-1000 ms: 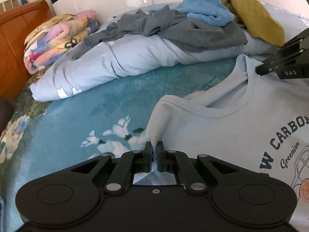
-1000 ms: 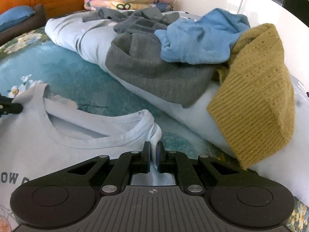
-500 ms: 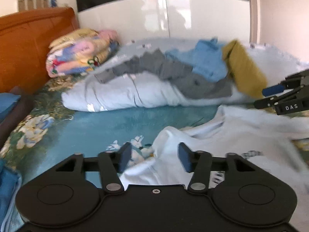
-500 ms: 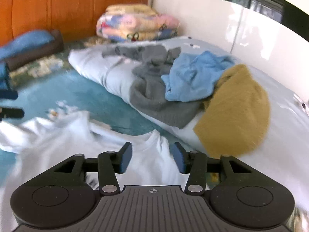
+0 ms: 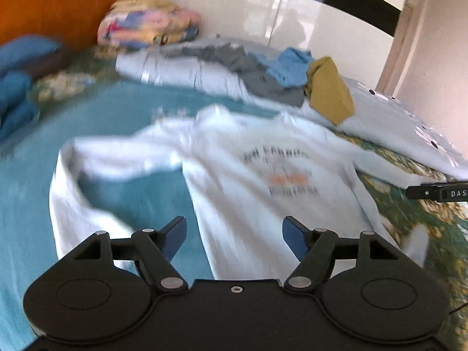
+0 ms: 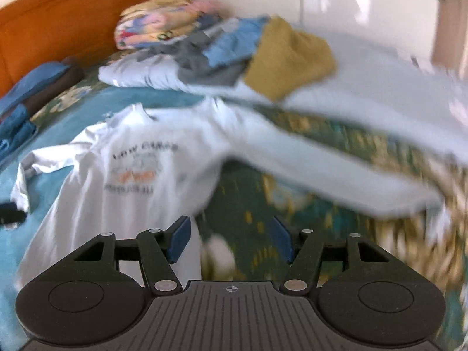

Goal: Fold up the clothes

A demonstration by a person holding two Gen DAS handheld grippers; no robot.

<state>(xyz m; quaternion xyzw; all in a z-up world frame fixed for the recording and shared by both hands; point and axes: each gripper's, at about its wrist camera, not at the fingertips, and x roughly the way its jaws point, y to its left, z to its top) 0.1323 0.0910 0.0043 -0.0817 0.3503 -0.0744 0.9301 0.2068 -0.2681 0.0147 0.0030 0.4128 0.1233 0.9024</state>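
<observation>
Both tongs just let go of the pale blue long-sleeve printed sweatshirt (image 5: 263,158) at its collar corners and pulled back. Left tongs (image 5: 234,234) and right tongs (image 6: 231,241) are still spreading, nothing between the pads. Sweatshirt now lies face up on the teal floral bed cover (image 5: 122,108), sleeves splayed and the left one crumpled. Spread step looks done; sleeve folds likely next. Unfolded pile of grey, blue and mustard clothes (image 6: 234,55) waits behind
</observation>
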